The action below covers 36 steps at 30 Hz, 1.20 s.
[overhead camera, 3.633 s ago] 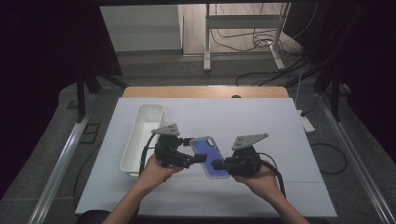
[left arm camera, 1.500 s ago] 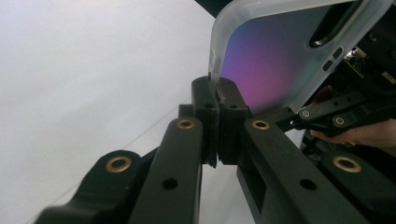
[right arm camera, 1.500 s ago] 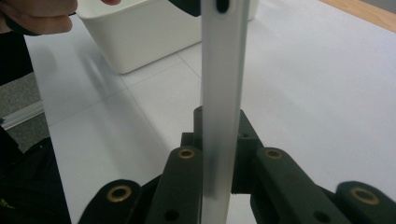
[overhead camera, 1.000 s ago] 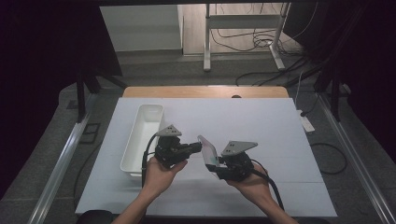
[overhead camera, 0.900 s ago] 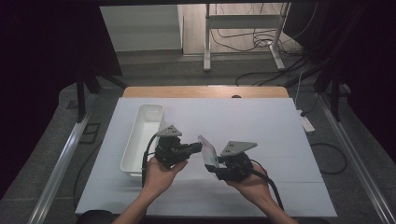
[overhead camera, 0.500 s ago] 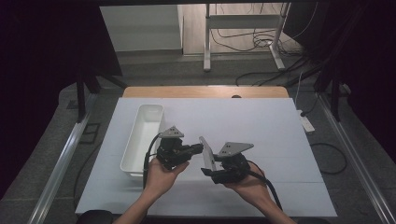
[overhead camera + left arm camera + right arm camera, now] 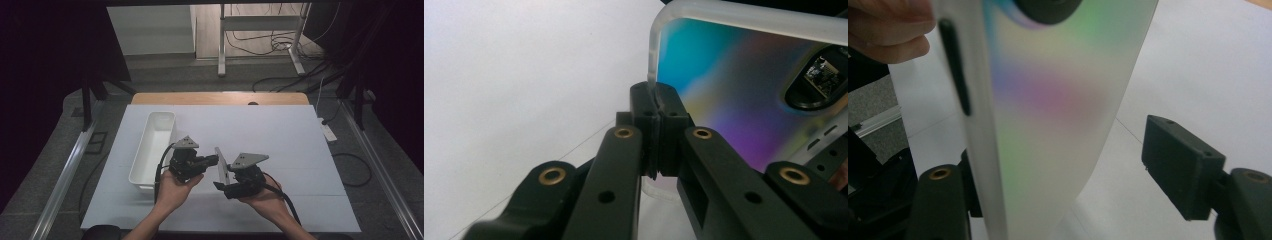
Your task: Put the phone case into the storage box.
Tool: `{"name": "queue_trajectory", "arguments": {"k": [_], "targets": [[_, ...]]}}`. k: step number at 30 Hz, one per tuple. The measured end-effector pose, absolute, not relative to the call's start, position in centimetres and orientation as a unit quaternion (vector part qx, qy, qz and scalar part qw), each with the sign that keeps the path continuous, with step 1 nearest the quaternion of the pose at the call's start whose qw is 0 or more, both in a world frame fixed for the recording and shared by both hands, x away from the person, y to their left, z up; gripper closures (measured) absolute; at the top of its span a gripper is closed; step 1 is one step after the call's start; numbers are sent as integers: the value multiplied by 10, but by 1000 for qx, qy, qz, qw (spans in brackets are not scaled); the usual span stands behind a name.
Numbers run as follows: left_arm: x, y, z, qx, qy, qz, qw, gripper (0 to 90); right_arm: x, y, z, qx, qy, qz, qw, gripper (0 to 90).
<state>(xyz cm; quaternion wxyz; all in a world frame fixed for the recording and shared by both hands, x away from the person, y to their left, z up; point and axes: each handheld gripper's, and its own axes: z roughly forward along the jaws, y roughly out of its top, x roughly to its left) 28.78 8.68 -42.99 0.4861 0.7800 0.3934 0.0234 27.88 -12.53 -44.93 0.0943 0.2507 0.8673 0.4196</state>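
Note:
A phone in a frosted clear case (image 7: 220, 167), its back shimmering in rainbow colours (image 7: 734, 85), stands on edge above the white table between both hands. My left gripper (image 7: 213, 160) comes at it from the left and is shut on the case's rim (image 7: 655, 100). From the near right side my right gripper (image 7: 220, 186) straddles the phone (image 7: 1048, 125). Its jaws have just been opening: the right pad (image 7: 1180, 167) stands clear of the case with table showing in the gap, and the left pad is hidden behind the phone.
A long white bin (image 7: 152, 145) lies left of the left hand, close to its cable. The white sheet (image 7: 280, 130) reaches back to a wooden table edge (image 7: 220, 98). A white power strip (image 7: 328, 132) lies off the right side.
Since the earliest frame the phone has gone from lying flat to standing on edge, and both hands have come nearer the front. Over the last second the hands barely shifted.

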Motion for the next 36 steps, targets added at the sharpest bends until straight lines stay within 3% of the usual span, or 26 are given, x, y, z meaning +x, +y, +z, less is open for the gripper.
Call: {"name": "queue_trajectory", "arguments": {"k": [17,26,36], "targets": [[288,90,-428,784,400,53,472,884,278,-127,-447,255,865,421,94,180],[292,99,-428,778,414,56,470,884,279,-138,-444,263,865,420,84,59],[297,108,-427,774,422,59,468,883,280,-150,-441,270,862,419,91,15]]}}
